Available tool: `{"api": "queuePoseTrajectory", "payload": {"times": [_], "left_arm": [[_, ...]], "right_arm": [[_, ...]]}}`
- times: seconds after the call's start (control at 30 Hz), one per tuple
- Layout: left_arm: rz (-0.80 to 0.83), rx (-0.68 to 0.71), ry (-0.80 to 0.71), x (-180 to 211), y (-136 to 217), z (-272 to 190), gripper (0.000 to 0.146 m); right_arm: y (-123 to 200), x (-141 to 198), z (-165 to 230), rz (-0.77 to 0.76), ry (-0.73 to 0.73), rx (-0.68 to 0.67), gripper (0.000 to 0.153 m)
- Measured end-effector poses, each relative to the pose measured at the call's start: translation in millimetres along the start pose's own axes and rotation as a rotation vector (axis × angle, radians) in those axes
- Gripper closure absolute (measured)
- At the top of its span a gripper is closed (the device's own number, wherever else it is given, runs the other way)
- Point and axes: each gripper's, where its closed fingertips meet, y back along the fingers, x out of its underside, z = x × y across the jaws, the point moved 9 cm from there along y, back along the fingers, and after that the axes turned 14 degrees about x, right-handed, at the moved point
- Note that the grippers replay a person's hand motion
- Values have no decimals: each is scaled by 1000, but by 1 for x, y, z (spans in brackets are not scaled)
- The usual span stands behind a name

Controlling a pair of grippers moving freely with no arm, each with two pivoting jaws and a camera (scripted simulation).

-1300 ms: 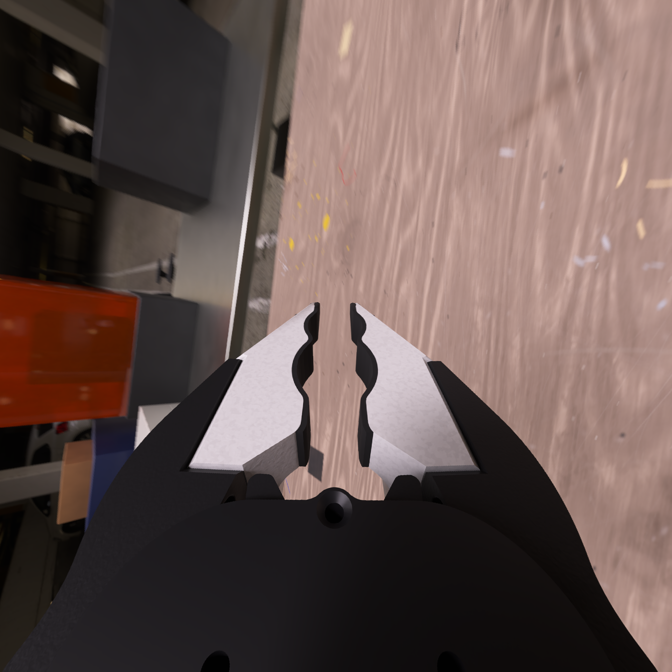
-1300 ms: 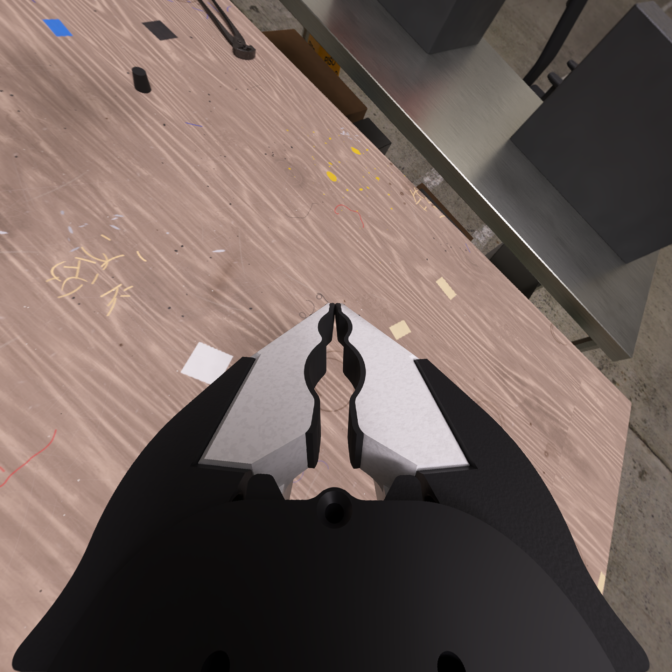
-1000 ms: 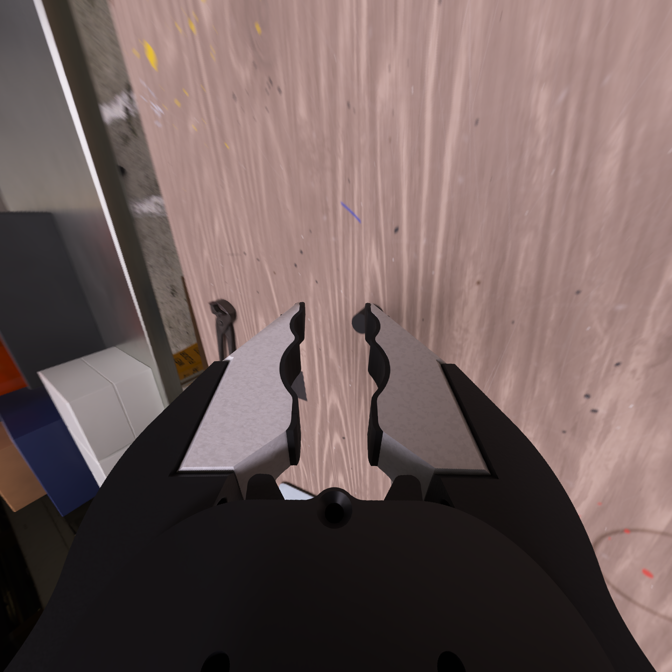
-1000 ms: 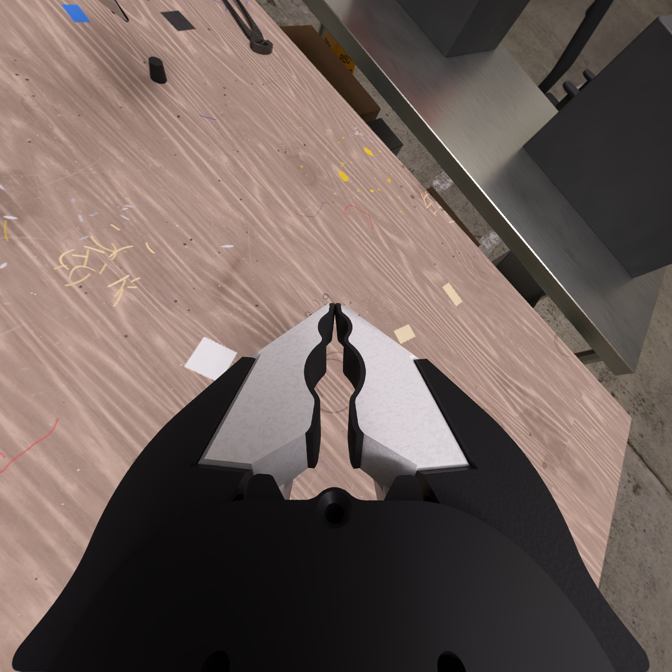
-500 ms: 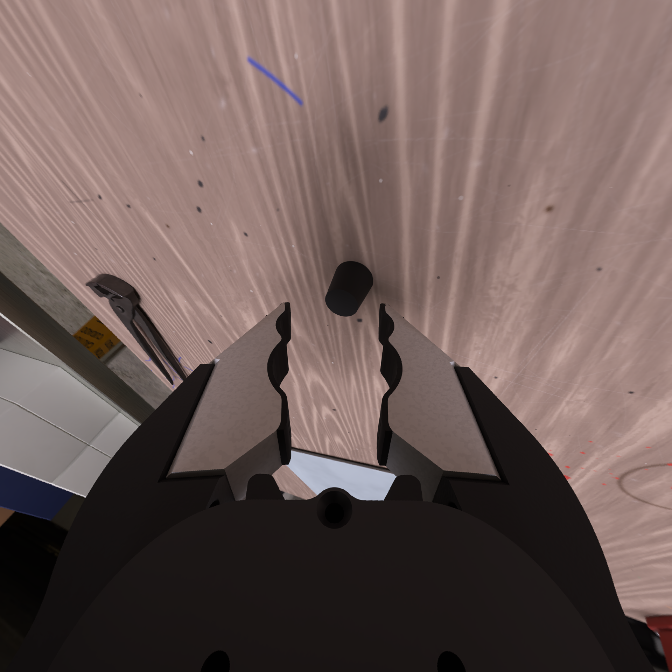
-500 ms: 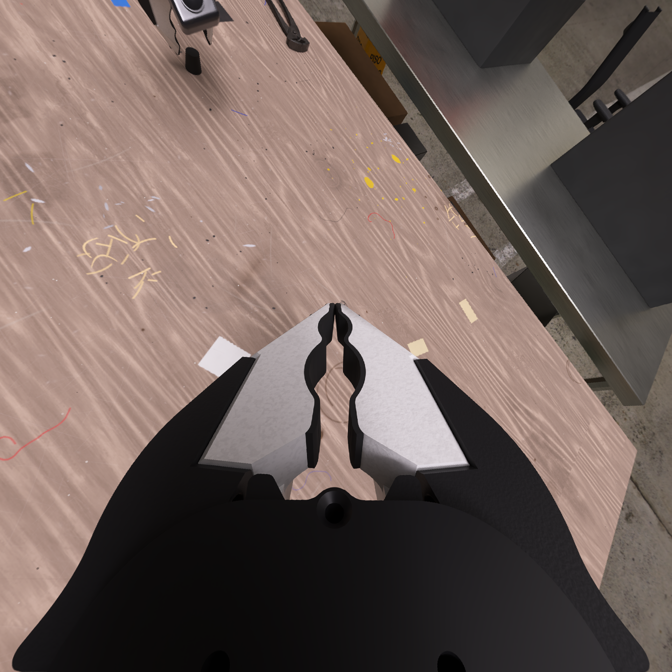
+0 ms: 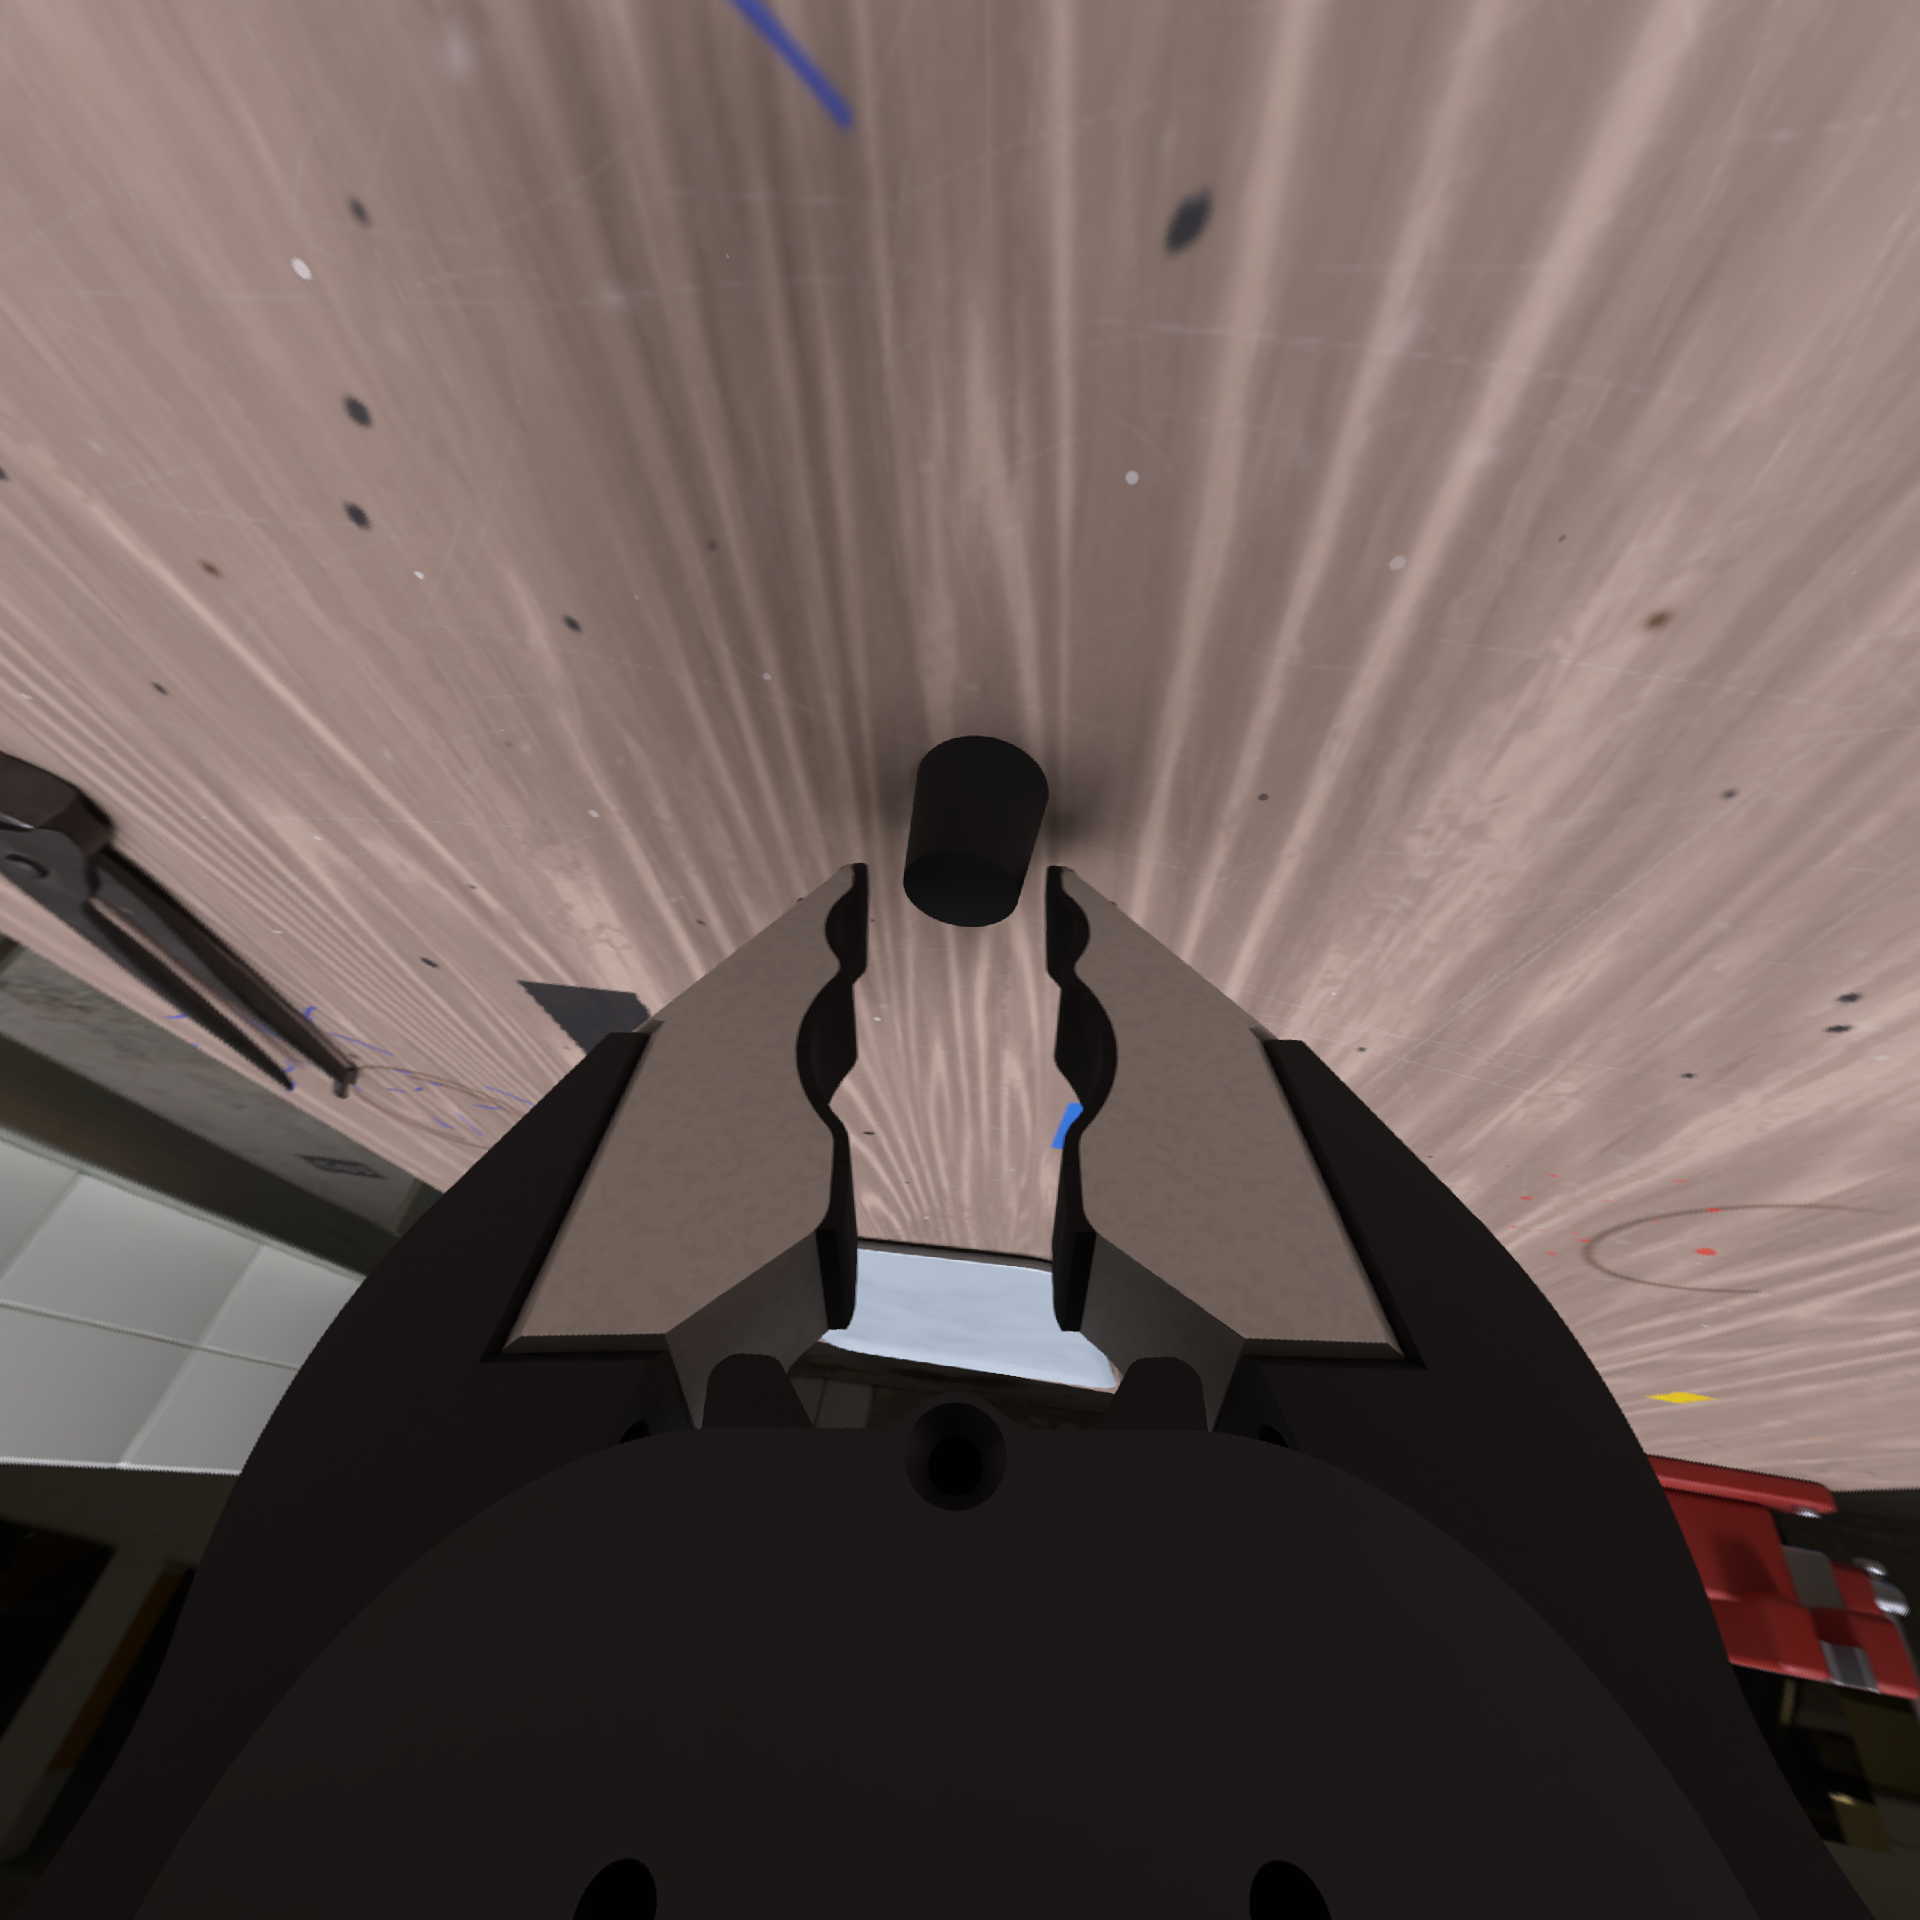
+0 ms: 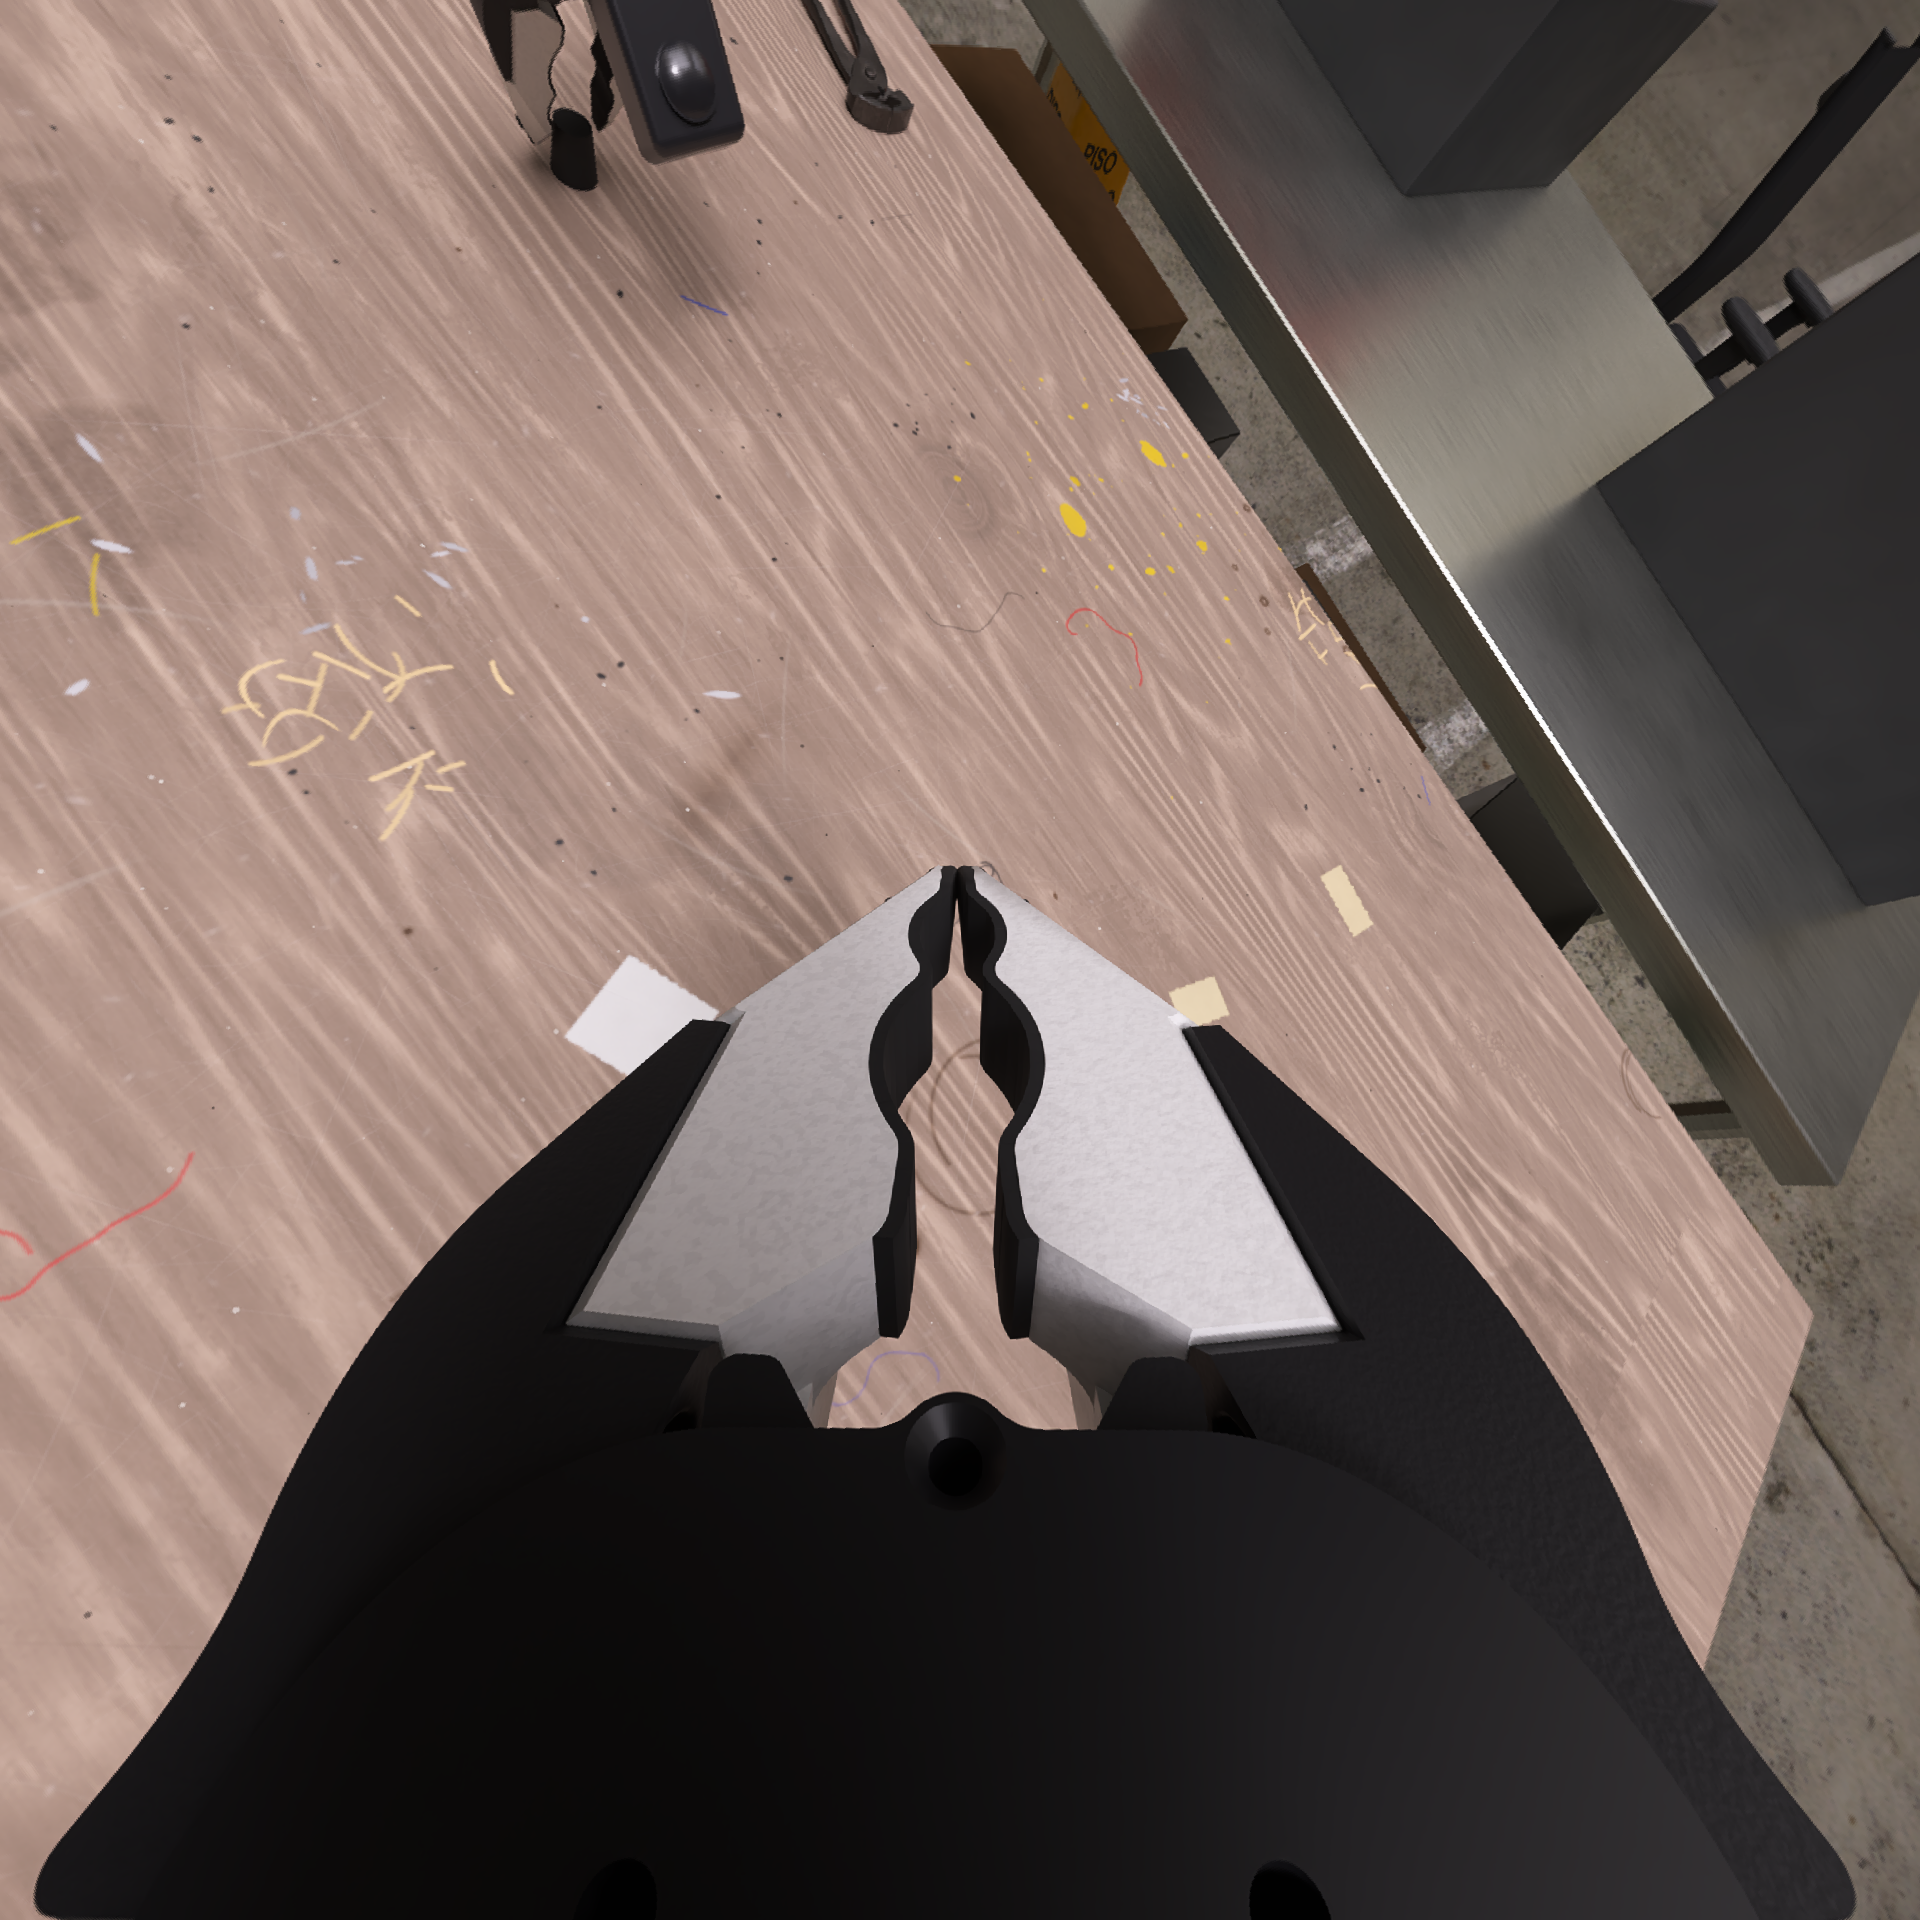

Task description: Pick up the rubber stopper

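The rubber stopper [image 7: 974, 831] is a short black cylinder standing on the wooden table [image 7: 1351, 520]. In the left wrist view it sits just beyond the tips of my left gripper [image 7: 954, 883], which is open with the stopper lined up with the gap between its fingers. In the right wrist view the stopper [image 8: 574, 151] shows small at the top, with the left gripper [image 8: 556, 109] right over it. My right gripper [image 8: 954, 875] is shut and empty, held above the table far from the stopper.
Dark pliers [image 7: 156, 935] lie near the table edge, left of the stopper; they also show in the right wrist view [image 8: 862, 73]. A grey metal bench [image 8: 1455, 468] with dark boxes [image 8: 1787, 644] runs beside the table. A white paper patch [image 8: 634, 1013] lies by my right gripper.
My left gripper swung over the table, opened wider and closed in on the stopper, which now sits at its fingertips. My right gripper stayed shut and drifted slightly.
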Motion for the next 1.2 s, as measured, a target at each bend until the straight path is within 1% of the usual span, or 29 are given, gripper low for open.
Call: {"api": "queuePoseTrajectory", "payload": {"times": [0.07, 0.1, 0.2, 0.33, 0.43, 0.57, 0.67, 0.77, 0.8, 0.87, 0.93, 1.03, 1.1, 1.17, 1.2], "left_arm": [[-8, 22, 6, 1, 0, 1, 122], [-13, 25, 5, 1, 0, 1, 124], [-29, 14, 13, 2, 1, 0, 124], [-119, -37, 32, 5, 12, -10, 124], [-181, -114, 52, 12, 28, -22, 124], [-328, -215, 40, 26, 46, -46, 124], [-391, -317, 63, 38, 59, -65, 124], [-494, -427, 75, 48, 77, -89, 124], [-543, -466, 71, 50, 85, -99, 124], [-656, -540, 49, 49, 104, -122, 124], [-754, -624, 2, 43, 124, -149, 124], [-896, -723, -88, 28, 154, -187, 124], [-929, -754, -137, 18, 167, -204, 124], [-897, -728, -151, 11, 170, -208, 124], [-877, -692, -145, 10, 168, -205, 124]], "right_arm": [[1, 0, 0, -4, 0, 1, 153], [2, 0, 0, -5, 1, 1, 153], [4, 0, -1, -11, 1, 2, 153], [6, -1, -1, -21, 0, -2, 153], [8, -2, 0, -36, 0, -5, 153], [14, -6, 2, -65, 4, -12, 153], [19, -11, 7, -102, 9, -20, 153], [24, -20, 15, -162, 16, -41, 153], [25, -23, 18, -190, 14, -53, 153], [27, -32, 26, -283, -18, -138, 153], [26, -40, 33, -371, -55, -213, 153], [20, -49, 46, -442, -86, -306, 153], [13, -53, 53, -453, -103, -365, 153], [7, -53, 59, -438, -102, -389, 153], [4, -53, 60, -427, -97, -394, 153]]}}
